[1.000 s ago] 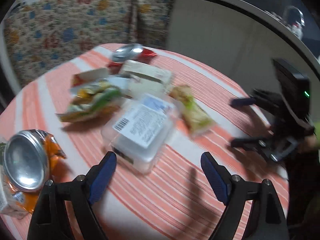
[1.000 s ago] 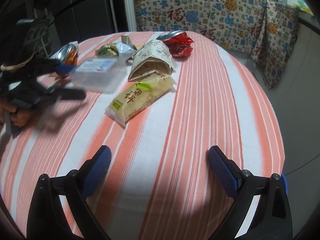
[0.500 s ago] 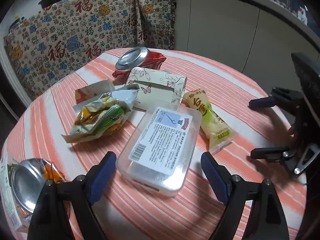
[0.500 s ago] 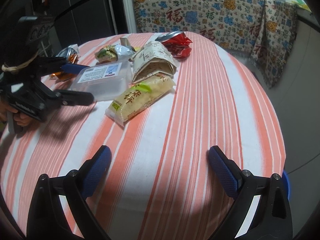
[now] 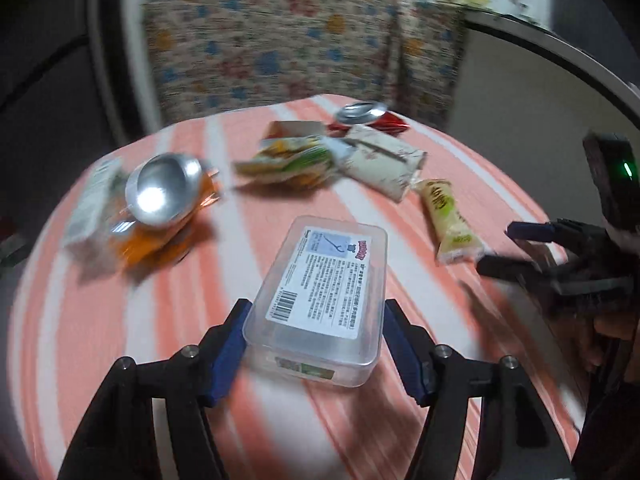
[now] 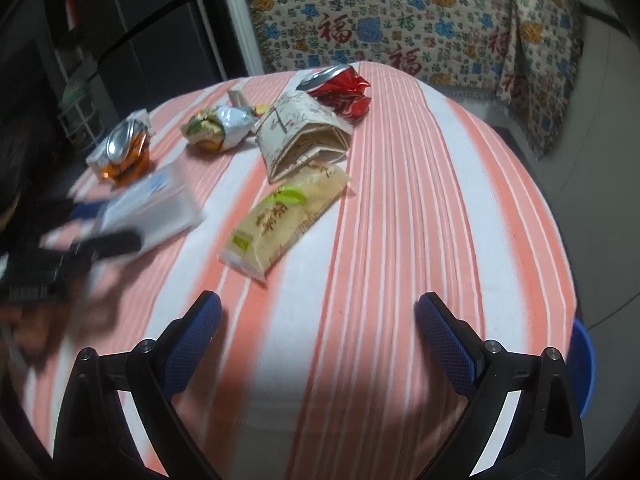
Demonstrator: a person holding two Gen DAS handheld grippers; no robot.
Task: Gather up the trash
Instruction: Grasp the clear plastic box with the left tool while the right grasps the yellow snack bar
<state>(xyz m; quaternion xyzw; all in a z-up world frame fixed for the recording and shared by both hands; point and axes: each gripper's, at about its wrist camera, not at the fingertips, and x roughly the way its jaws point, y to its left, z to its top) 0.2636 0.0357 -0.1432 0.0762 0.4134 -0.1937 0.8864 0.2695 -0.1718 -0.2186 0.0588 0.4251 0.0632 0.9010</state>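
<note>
My left gripper (image 5: 316, 332) is shut on a clear plastic box (image 5: 326, 292) with a white label; its blue pads press both long sides. The box also shows blurred in the right wrist view (image 6: 150, 206). My right gripper (image 6: 318, 328) is open and empty above the striped tablecloth (image 6: 420, 200). Ahead of it lie a yellow snack packet (image 6: 286, 220), a folded paper bag (image 6: 304, 136), a crushed red can (image 6: 340, 88), a foil wrapper (image 6: 218, 128) and a crushed orange can (image 6: 124, 152).
The round table (image 5: 120, 320) drops off on all sides. A patterned cloth (image 6: 420, 24) hangs behind it. A blue tub (image 6: 582, 364) stands on the floor at the right. The right gripper (image 5: 560, 256) shows in the left wrist view.
My left gripper has closed on the clear box and drawn it back and left, away from the other trash. The right gripper has stayed open and nearly still.
</note>
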